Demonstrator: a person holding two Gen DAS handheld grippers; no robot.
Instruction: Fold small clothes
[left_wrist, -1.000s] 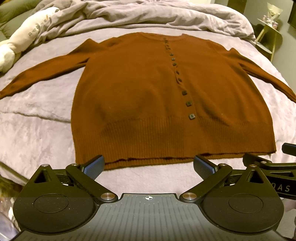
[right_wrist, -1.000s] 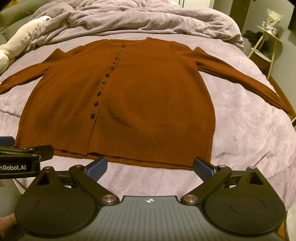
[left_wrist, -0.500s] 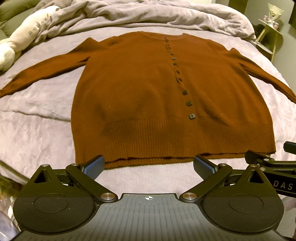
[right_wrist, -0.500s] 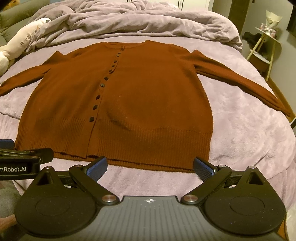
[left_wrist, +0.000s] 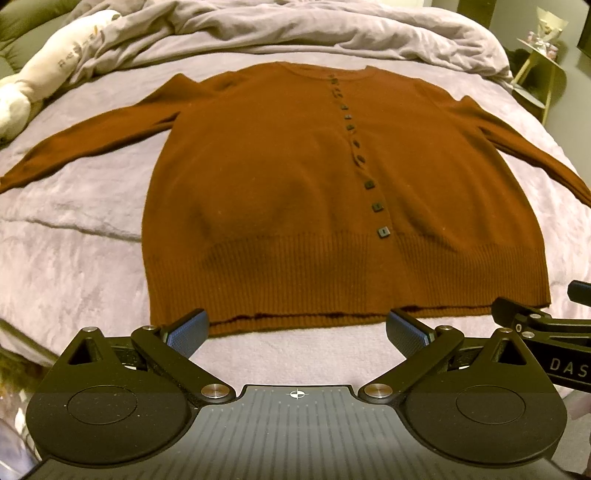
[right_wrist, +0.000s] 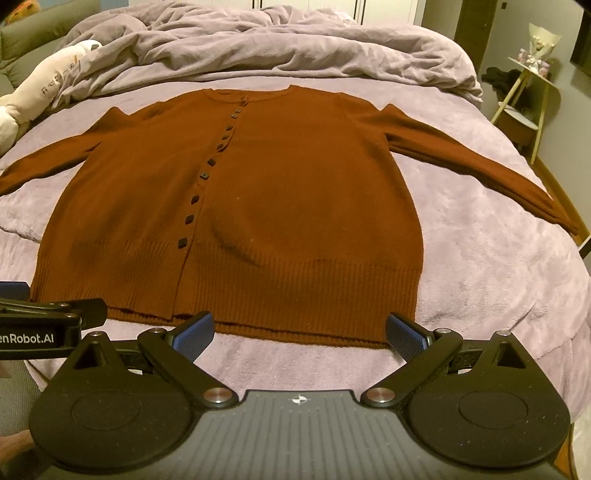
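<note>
A rust-brown buttoned cardigan (left_wrist: 280, 192) lies flat and face up on the bed, sleeves spread out to both sides; it also shows in the right wrist view (right_wrist: 295, 192). My left gripper (left_wrist: 297, 328) is open and empty, just short of the ribbed hem on the cardigan's left half. My right gripper (right_wrist: 299, 330) is open and empty, just short of the hem on the right half. Each gripper shows at the edge of the other's view.
The bed has a lilac blanket (left_wrist: 74, 258) with a bunched duvet (right_wrist: 280, 44) at the far end. A cream plush toy (left_wrist: 40, 85) lies at the far left. A small side table (right_wrist: 528, 103) stands beyond the bed's right edge.
Both grippers have lifted slightly and tilted, so the cardigan sits a little lower in both views. Both stay open. The cardigan has not moved.
</note>
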